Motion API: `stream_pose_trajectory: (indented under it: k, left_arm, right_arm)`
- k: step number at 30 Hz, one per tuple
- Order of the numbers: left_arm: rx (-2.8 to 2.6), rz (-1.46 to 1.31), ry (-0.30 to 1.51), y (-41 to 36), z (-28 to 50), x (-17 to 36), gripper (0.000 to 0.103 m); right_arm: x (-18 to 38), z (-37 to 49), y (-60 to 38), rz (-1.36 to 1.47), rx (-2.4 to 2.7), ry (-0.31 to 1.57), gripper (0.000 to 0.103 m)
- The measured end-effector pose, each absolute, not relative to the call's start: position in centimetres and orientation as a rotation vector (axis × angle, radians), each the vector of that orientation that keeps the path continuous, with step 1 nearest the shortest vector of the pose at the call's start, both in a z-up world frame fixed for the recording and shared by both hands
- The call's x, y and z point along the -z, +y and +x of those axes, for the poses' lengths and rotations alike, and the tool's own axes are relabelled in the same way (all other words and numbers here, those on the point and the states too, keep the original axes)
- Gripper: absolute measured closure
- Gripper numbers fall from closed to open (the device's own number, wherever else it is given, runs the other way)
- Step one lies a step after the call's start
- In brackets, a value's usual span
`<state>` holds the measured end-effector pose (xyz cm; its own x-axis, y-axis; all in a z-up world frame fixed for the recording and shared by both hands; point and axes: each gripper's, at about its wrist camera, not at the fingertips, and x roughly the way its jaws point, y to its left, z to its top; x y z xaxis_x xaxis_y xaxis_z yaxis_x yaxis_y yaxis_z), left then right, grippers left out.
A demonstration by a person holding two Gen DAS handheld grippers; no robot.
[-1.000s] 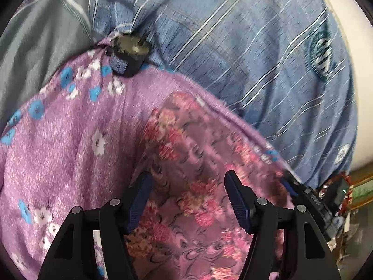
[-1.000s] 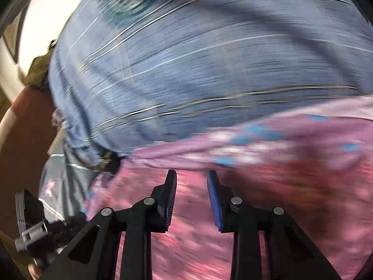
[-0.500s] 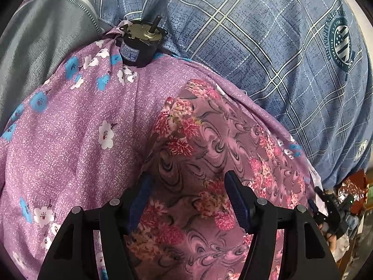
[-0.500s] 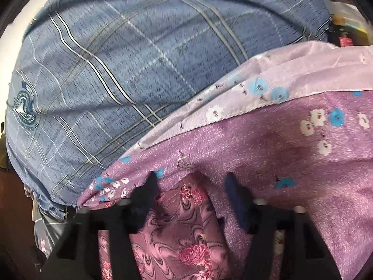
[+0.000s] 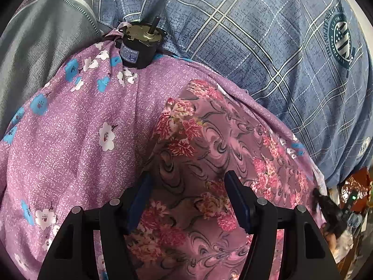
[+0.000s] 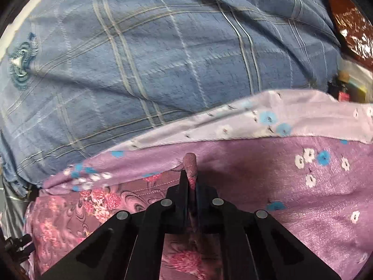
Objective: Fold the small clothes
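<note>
Left wrist view shows the left gripper (image 5: 187,198) with its jaws standing wide apart over a small rose-patterned cloth (image 5: 209,144); the blue pads lie at either side of the cloth near its near end, and whether they press on it I cannot tell. This cloth lies on a larger purple cloth with blue and white flowers (image 5: 77,126), which in turn lies over a blue checked sheet (image 5: 244,35). At the far edge of the purple cloth sits a small black motor with a metal shaft (image 5: 139,44), resting on the fabric, just beside a grey garment (image 5: 46,35) at the left.

Right wrist view shows the right gripper (image 6: 191,175) with its jaws having just closed; they are pinched tight on a raised fold of the rose-patterned cloth (image 6: 98,200), a tip of which sticks up between the fingers. The purple cloth (image 6: 291,182) spreads to the right, its paler underside turned up along the far edge, against the checked sheet (image 6: 163,58).
</note>
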<state>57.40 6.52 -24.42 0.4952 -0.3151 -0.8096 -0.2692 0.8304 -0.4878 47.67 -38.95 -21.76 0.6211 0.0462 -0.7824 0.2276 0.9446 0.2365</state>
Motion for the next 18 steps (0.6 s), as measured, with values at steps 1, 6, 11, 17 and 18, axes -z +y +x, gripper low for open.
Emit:
stream_pose_trajectory:
  k: [1,6,11,17,18]
  left_arm:
    - [0.029,-0.617,1.072,6.5,57.4,24.4,0.04]
    - [0.027,-0.582,1.065,6.3,56.8,23.4,0.04]
    - [0.177,-0.48,1.006,4.2,54.9,20.5,0.04]
    - [0.288,-0.339,1.023,1.4,52.6,20.5,0.04]
    - [0.305,-0.31,1.047,0.7,52.3,21.2,0.04]
  right_arm:
    - [22.7,48.2,-38.8,0.316,0.118,0.935,0.098]
    - [24.0,47.7,-38.6,0.363,0.132,0.964,0.07]
    - [18.5,42.4,-37.1,0.346,0.092,0.766,0.051]
    - [17.9,34.7,-28.9,0.255,-0.254,0.826,0.054]
    - [18.2,33.5,-27.0,0.246,-0.307,0.841,0.054]
